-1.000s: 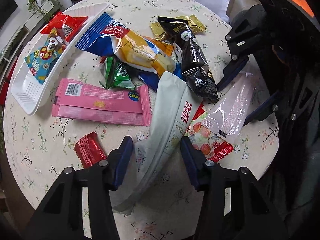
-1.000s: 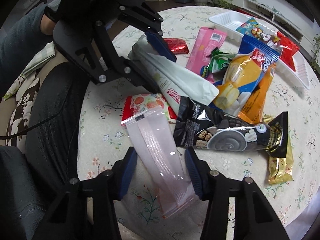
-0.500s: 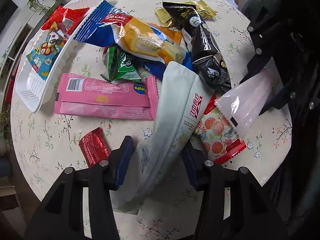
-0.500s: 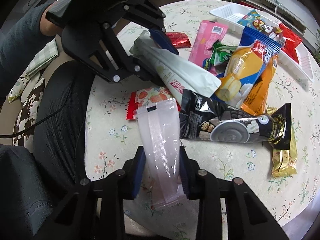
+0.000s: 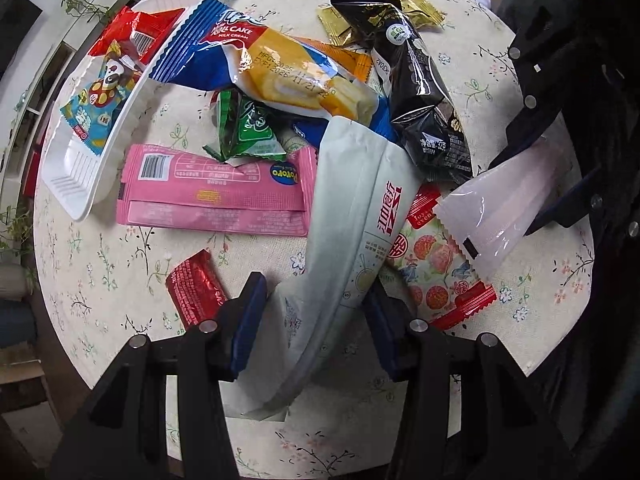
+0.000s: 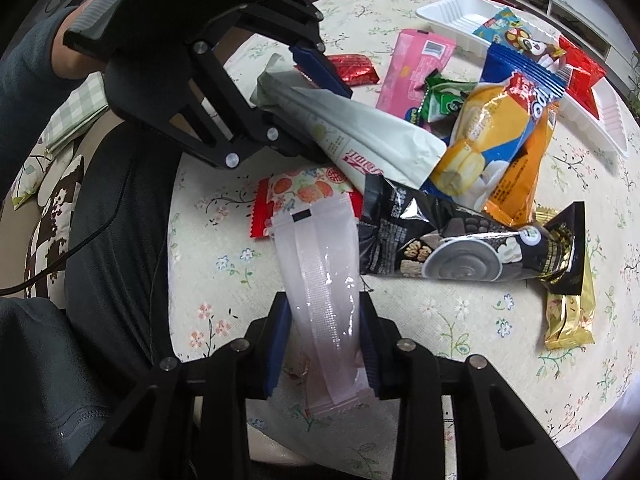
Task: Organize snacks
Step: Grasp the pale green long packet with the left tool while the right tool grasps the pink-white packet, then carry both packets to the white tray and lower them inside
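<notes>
My left gripper [image 5: 316, 300] is shut on a long pale green-white packet [image 5: 352, 216], lifted at its near end; its far end rests on the snack pile. It also shows in the right wrist view [image 6: 360, 144]. My right gripper [image 6: 324, 320] is shut on a translucent pink-white packet [image 6: 320, 264], held above the table; it shows in the left wrist view [image 5: 500, 204] too. A white tray [image 5: 76, 168] at far left holds a blue cartoon packet [image 5: 96, 104] and a red packet [image 5: 132, 36].
On the round floral table [image 5: 120, 272] lie a pink packet [image 5: 216, 188], a small red packet [image 5: 196, 284], a green packet [image 5: 248, 128], a blue-yellow roll cake packet [image 5: 280, 72], a black packet [image 5: 420, 92], gold packets [image 5: 416, 12] and a strawberry-print packet [image 5: 436, 268].
My right gripper closed on the translucent pink-white packet and lifted it. My left gripper lifted slightly with the pale packet still in it.
</notes>
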### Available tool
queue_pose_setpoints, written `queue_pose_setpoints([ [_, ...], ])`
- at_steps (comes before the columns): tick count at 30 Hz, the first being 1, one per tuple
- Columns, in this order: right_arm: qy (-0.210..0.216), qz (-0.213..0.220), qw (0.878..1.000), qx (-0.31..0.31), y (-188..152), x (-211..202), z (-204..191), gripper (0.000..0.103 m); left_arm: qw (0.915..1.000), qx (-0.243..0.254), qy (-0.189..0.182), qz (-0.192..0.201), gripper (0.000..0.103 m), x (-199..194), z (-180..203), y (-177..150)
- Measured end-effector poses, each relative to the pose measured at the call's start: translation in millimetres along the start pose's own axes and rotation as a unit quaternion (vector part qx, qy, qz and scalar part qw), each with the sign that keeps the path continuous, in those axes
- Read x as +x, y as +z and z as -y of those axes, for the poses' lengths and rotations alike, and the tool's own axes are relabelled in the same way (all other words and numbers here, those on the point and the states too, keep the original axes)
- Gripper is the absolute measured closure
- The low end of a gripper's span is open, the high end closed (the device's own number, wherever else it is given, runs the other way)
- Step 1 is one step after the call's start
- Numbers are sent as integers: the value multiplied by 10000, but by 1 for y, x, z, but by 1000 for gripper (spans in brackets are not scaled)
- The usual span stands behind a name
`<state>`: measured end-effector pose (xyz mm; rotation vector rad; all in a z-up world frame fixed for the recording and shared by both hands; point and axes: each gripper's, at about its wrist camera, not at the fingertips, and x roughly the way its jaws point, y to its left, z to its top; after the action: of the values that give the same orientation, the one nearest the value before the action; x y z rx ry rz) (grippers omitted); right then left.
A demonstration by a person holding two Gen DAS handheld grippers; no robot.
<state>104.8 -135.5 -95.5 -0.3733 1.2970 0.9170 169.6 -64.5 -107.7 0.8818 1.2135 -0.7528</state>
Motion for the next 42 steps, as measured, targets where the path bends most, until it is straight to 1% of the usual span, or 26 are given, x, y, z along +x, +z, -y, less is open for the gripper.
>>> queue_pose_setpoints([
  [1,-3,4,10000,4,0,0,-1,71,10000,-46,-27,6,63,0,0,0],
  [2,14,12,10000,24,0,-1,-1,73,10000,-67,-39,0,71,-1,0,-3],
  [4,43,38,10000,39,0,-1,-2,75,9999,-146,-25,-3,79,-2,0,-5],
  [12,218,223,9993,184,-4,-8,-3,76,9986,-495,-78,144,82,-4,-6,-12],
  [14,284,292,9989,251,-7,-11,-1,76,9976,-638,-178,210,83,-5,-8,-14],
  [15,298,315,9987,275,-9,-12,-1,76,9969,-705,-230,260,85,-9,-15,-28],
  [19,391,416,9975,427,-15,-15,7,76,9926,-974,-532,484,86,-19,-19,-33],
  [23,466,555,9954,620,-22,-21,18,76,9908,-1079,-596,550,86,-22,-18,-39],
  [26,540,663,9937,725,-25,-25,22,76,9874,-1239,-671,721,86,-26,-17,-42],
  [31,747,855,9893,918,-30,-34,30,77,9753,-1628,-937,1160,87,-41,-26,-48],
  [37,1037,1229,9782,1315,-37,-45,42,77,9503,-2159,-1409,1746,87,-64,-36,-62],
  [39,1125,1416,9722,1490,-41,-52,48,77,9366,-2417,-1592,1977,87,-69,-42,-69],
  [42,1174,1675,9636,1720,-49,-64,60,77,9179,-2760,-1740,2260,87,-76,-51,-78],
])
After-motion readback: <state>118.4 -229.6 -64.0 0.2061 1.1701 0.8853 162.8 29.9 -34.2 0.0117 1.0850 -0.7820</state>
